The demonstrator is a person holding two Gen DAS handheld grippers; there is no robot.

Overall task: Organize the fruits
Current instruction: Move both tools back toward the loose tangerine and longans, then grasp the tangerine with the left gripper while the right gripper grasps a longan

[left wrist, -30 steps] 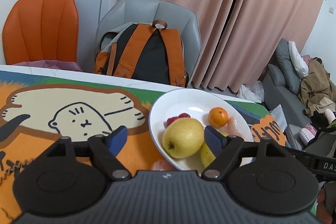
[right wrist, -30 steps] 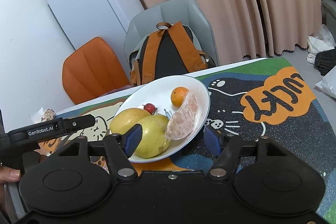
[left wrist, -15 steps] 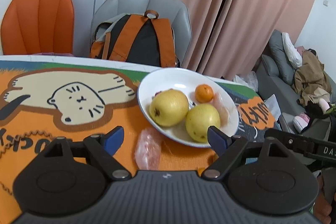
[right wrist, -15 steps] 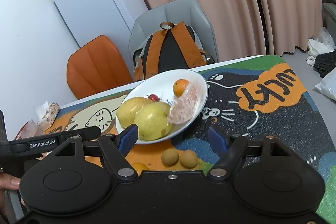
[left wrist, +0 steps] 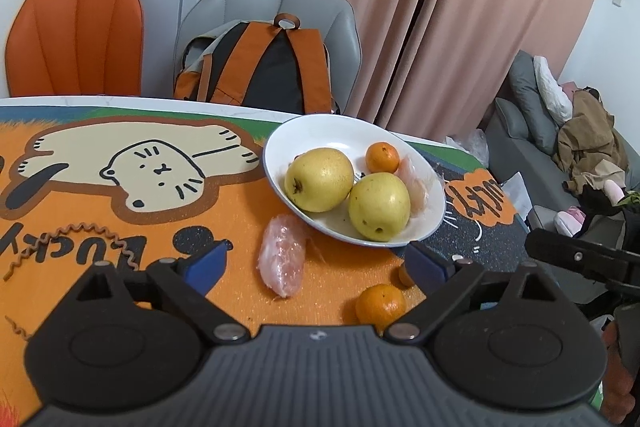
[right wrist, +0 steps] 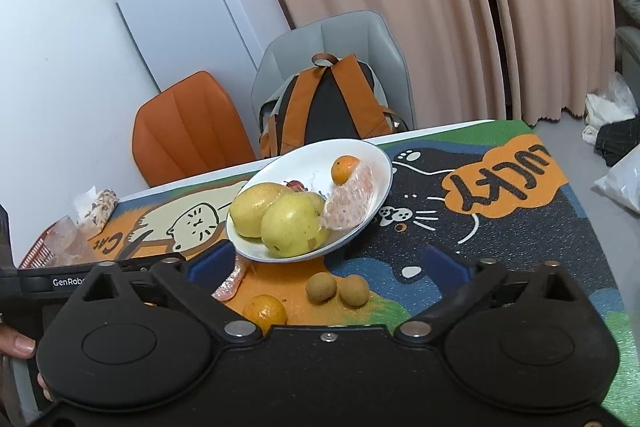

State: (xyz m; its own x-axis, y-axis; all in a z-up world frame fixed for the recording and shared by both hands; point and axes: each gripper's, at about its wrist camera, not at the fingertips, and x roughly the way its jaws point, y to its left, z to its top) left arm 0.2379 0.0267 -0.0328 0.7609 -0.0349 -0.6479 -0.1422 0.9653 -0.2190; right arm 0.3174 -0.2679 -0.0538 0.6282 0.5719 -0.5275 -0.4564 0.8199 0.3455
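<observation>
Both tongs [left wrist: 316, 261] retreated; plate [left wrist: 434, 215] beyond.

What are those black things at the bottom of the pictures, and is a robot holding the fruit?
No robot: a person holds a grabber tool in each hand, with a camera on each. One picture looks along the left gripper, the other along the right gripper. Both are opening their jaws and hold nothing. On the cat-print table mat sits a white plate with two pears, a small orange and wrapped fruit. Beside it lie another orange, a wrapped pink piece and two little brown fruits.
</observation>
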